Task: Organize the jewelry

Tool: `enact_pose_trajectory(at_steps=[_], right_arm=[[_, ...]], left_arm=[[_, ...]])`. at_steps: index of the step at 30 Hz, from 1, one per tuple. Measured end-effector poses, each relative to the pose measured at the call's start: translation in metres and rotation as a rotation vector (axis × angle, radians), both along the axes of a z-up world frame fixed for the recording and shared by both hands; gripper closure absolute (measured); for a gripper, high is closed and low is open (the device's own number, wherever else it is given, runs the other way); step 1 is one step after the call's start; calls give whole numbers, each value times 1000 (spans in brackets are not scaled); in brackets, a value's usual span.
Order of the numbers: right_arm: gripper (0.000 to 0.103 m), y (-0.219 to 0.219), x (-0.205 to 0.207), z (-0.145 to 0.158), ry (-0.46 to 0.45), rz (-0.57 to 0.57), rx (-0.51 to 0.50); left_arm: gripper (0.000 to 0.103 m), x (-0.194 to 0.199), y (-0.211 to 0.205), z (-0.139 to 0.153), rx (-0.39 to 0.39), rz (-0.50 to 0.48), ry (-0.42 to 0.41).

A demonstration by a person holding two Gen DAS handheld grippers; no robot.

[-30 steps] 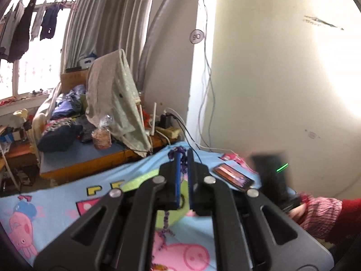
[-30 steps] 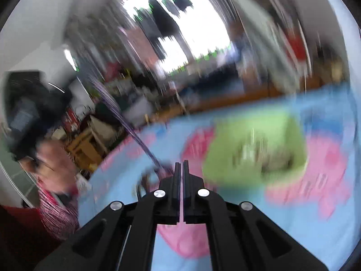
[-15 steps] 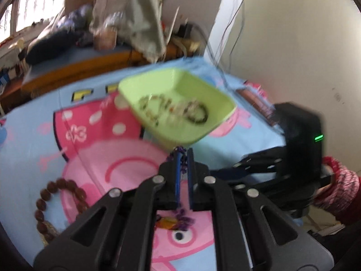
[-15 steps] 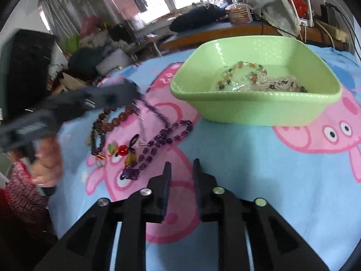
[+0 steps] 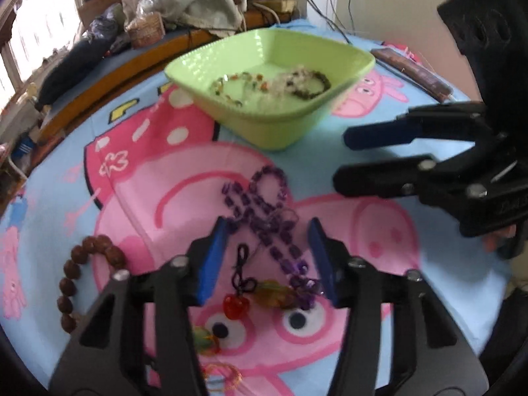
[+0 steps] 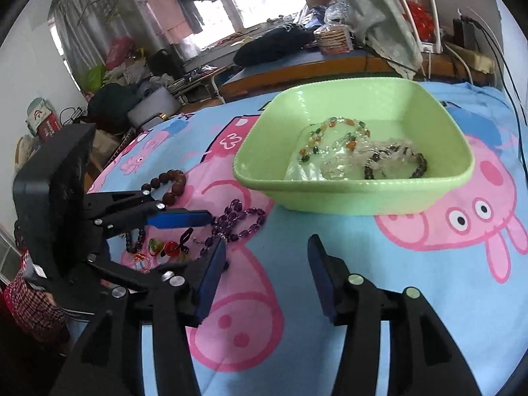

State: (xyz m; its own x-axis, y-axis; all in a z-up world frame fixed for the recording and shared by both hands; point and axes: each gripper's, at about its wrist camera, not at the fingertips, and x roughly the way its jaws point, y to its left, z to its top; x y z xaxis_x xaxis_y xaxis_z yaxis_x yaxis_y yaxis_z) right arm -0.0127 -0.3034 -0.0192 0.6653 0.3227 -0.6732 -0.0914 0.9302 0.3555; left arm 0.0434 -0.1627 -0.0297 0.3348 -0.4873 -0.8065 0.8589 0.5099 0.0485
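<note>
Left wrist view: a cartoon-printed blue cloth (image 5: 445,280) is spread beneath everything. Beyond the fingers, a green bowl (image 5: 280,125) is seen, already holding bracelets, probably the collection point. The left gripper (image 5: 267,260), fingers just spread, is poised around the purple bead necklace (image 5: 264,208), untouched. The right gripper (image 6: 264,277), also spread, holds nothing.

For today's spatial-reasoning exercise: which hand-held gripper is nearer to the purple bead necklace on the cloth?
Left. The left hand-held gripper straddles the purple bead necklace, open. The right hand-held gripper is open over bare cloth beside it.
</note>
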Motion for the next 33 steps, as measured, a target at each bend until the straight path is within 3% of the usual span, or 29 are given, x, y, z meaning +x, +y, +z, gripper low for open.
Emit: enact_pose_trajectory(at_steps=[1, 3, 6, 10, 13, 17, 23, 24, 25, 27, 33], right_arm=[[80, -1, 1, -1, 4, -2, 6], [80, -3, 1, -3, 16, -11, 27], [80, -7, 0, -5, 35, -24, 71], [79, -3, -11, 0, -2, 53, 126], [75, 9, -26, 10, -70, 133, 59], [72, 31, -46, 28, -189, 194, -39], [69, 38, -42, 53, -262, 177, 5], [90, 36, -40, 54, -256, 181, 41], [103, 31, -37, 57, -250, 185, 111], [103, 19, -36, 64, -258, 169, 215], [103, -1, -36, 109, -311, 131, 211]], left_arm=[[90, 0, -1, 1, -3, -16, 14], [93, 3, -4, 1, -8, -38, 64], [94, 0, -6, 5, -15, -75, 91], [94, -2, 9, 35, -172, -81, 173], [94, 0, 25, 61, -275, -77, 206], [94, -4, 34, 89, -345, -91, 221], [94, -18, 30, 118, -402, -137, 201], [94, -19, 30, 121, -406, -138, 191], [94, -20, 30, 126, -415, -135, 175], [94, -20, 34, 135, -438, -126, 158], [94, -5, 30, 161, -515, -79, 121]])
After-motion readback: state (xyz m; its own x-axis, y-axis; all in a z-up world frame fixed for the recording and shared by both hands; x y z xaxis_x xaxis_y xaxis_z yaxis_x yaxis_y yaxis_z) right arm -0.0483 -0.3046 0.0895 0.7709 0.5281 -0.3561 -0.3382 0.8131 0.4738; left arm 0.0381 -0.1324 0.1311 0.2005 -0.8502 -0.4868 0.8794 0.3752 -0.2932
